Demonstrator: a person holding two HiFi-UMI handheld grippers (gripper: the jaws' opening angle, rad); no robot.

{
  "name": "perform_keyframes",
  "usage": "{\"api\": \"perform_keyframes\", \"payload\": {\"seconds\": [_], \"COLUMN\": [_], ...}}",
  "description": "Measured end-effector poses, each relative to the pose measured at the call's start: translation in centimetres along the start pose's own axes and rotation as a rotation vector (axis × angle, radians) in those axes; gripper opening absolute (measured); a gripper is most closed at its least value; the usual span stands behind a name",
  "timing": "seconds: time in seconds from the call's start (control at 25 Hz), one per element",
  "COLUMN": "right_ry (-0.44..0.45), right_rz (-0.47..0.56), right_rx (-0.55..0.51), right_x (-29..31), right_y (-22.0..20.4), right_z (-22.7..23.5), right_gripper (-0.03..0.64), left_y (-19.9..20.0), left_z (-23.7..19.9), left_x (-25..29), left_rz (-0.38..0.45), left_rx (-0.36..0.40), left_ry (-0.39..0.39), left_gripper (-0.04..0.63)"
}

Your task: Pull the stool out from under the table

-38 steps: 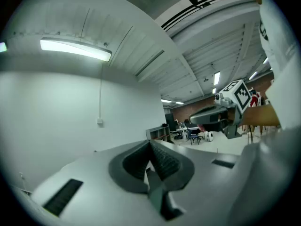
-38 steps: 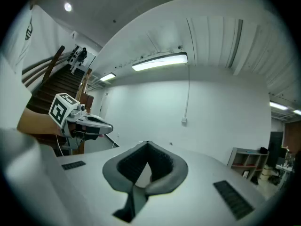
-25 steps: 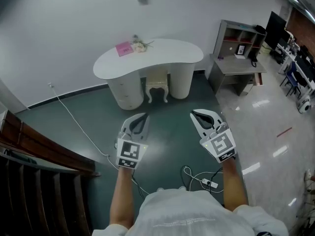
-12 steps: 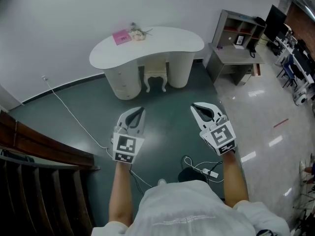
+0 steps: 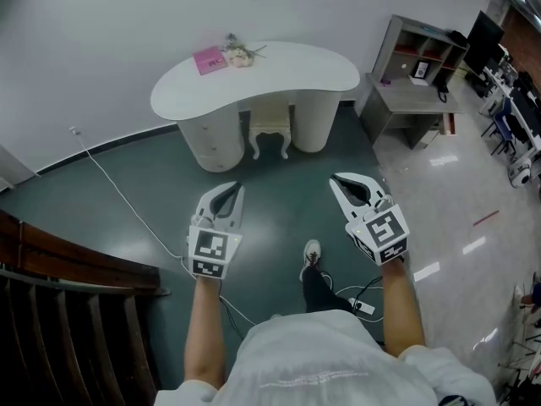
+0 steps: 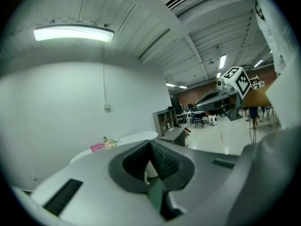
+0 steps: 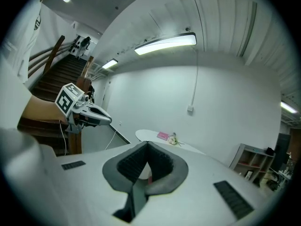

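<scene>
grippers: left gripper (image 5: pixel 231 189) and right gripper (image 5: pixel 340 180) both shut tight, holding nothing | stool: small cream stool with curvy legs (image 5: pixel 270 135) well ahead, between the 2 grippers, tucked under white bean-shaped table (image 5: pixel 254 74) | pose: upright, legs down

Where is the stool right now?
In the head view, upper centre, the stool stands tucked under the middle of the white table, by the far wall.
</scene>
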State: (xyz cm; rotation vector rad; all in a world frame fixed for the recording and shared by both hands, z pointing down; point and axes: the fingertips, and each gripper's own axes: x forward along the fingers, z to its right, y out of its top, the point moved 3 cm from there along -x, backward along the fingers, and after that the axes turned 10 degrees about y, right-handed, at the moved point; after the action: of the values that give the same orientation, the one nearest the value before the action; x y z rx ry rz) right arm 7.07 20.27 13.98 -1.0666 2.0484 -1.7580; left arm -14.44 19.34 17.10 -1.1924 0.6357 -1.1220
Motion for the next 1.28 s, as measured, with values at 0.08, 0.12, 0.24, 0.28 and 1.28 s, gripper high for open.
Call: {"api": "perform_keyframes", "payload": {"seconds": [0.08, 0.12, 0.24, 0.28, 1.28], "right_ry": [0.010, 0.015, 0.035, 0.044, 0.234], "right_rz": [0.007, 0.013, 0.033, 0.039, -0.046], "right_rx": [0.004, 0.004, 0.006, 0.006, -0.048], "right_x": [1.6, 2.5, 5.4, 6.4, 30.4], "right_y": [-0.9, -1.3, -2.1, -2.2, -13.4], "right_z": [2.6, 4.1, 9.7, 11.6, 34.6], "right_gripper": [0.012, 0.014, 0.012, 0.014, 0.019], "left_y": [-0.1, 0.0, 0.8, 1.1, -8.4], "left_z": [-0.4, -0.6, -1.5, -1.8, -6.7], "left_x": [2.6, 4.2, 9.7, 11.6, 41.9], "left_rz": [-0.010, -0.014, -0.027, -0.033, -0.298], "left_rx": [0.008, 0.014, 0.023, 0.022, 0.078], "left_ry": [0.010, 0.017, 0.048, 0.057, 0.073], "left_gripper": [0.017, 0.017, 0.017, 0.017, 0.121]}}
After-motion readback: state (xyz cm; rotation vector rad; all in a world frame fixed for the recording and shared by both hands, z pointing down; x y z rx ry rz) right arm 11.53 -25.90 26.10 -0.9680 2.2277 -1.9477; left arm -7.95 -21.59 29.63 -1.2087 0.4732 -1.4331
